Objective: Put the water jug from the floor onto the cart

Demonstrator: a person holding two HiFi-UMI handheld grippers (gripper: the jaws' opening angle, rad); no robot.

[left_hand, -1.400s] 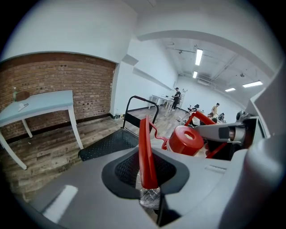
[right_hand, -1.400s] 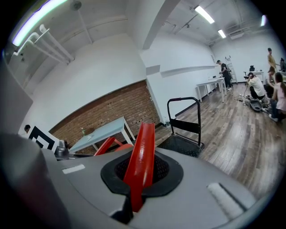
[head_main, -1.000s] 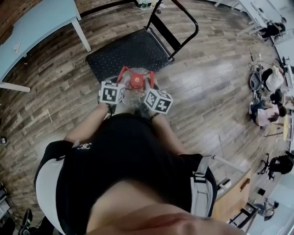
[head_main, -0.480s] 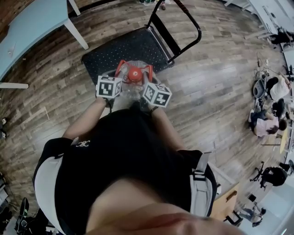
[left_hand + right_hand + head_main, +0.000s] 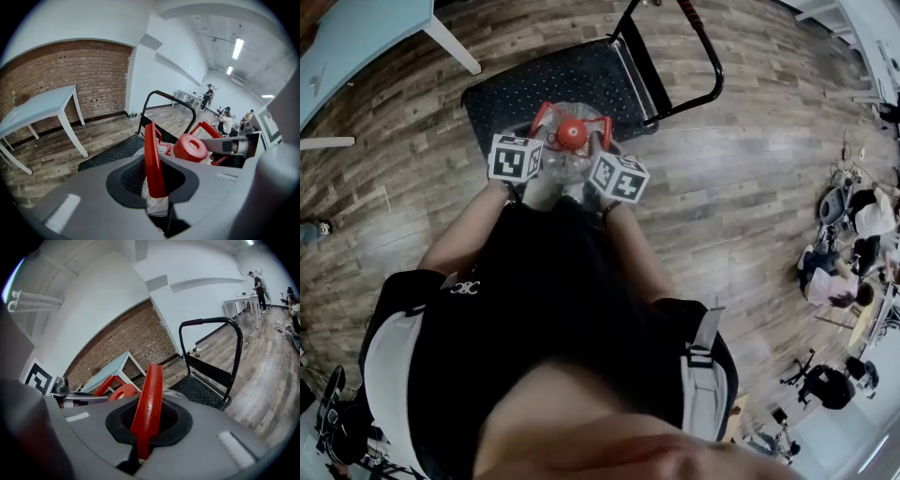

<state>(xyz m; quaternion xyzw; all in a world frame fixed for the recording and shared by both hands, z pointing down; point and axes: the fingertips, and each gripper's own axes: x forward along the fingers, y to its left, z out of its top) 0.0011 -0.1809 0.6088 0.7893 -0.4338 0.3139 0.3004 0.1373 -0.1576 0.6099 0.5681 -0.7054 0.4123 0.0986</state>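
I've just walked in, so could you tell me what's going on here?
A person is holding a water jug by its two red handles, the left gripper shut on one and the right gripper on the other. The jug is at the near edge of the black cart; whether it rests there yet isn't visible.

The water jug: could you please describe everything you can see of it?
The water jug is clear plastic, upright, with a red cap and red handle loops. The left hand-held gripper and right hand-held gripper each clamp one loop. It is over the near edge of the cart's black deck; whether it rests there is unclear.
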